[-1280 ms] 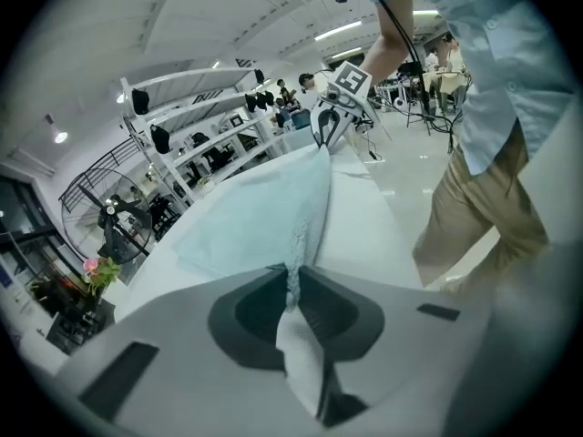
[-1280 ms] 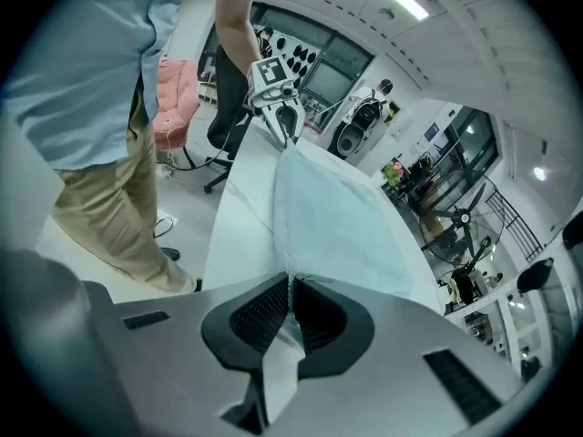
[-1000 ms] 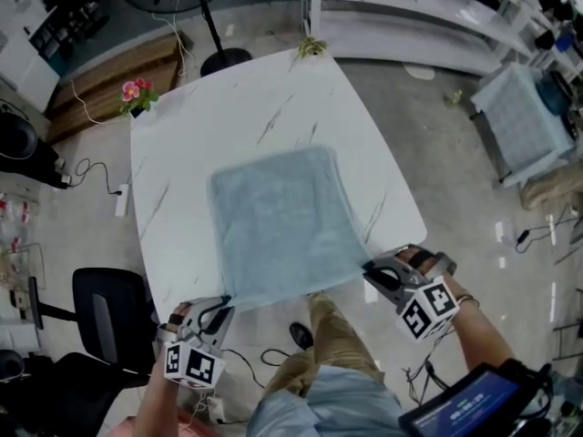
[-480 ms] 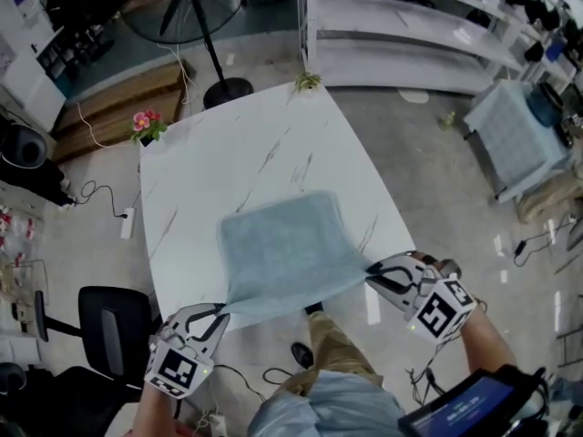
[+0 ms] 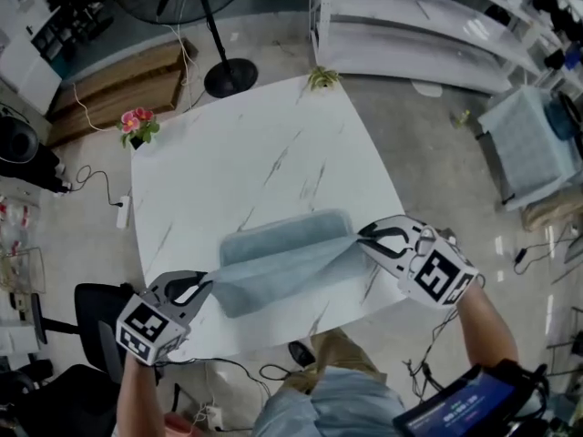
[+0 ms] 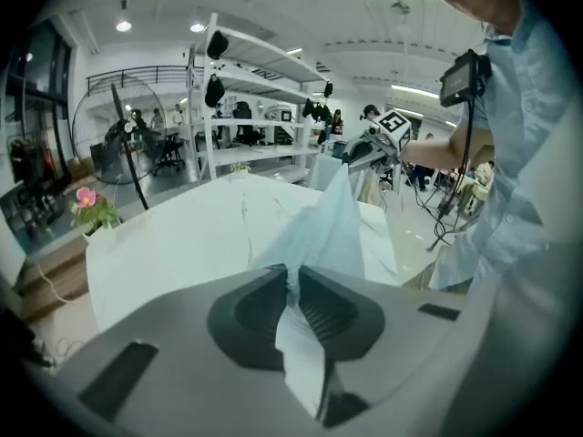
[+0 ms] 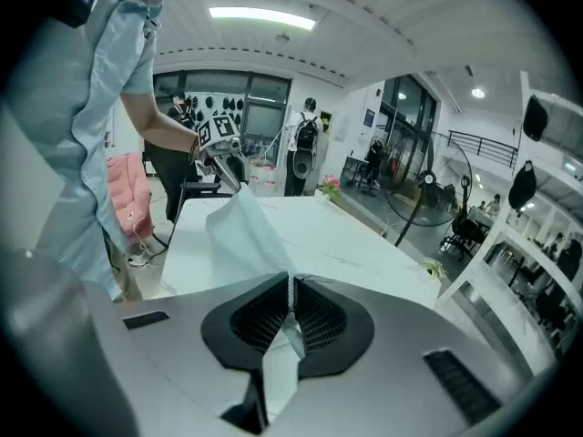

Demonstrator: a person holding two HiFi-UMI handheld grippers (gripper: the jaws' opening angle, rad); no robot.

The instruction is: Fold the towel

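A white, marble-patterned table stands in a workshop, with shelving beyond its far edge and a fan stand on the floor. The pale blue towel occupies the table's near half. Its far edge lies flat towards the middle, while its near edge is held up off the top, stretched between the two grippers. The left gripper has its jaws clamped on one near corner of the towel, close to the table's left edge. The right gripper pinches the other corner above the right edge.

The first fold appears to be in hand, near edge over far. The next move probably calls for carrying both corners across together, level with each other, and lowering them onto the far corners before letting go; an uneven carry would skew the fold.

No container is in play. Pink flowers sit at the far-left corner and a small green plant at the far corner, their pots too small to make out.
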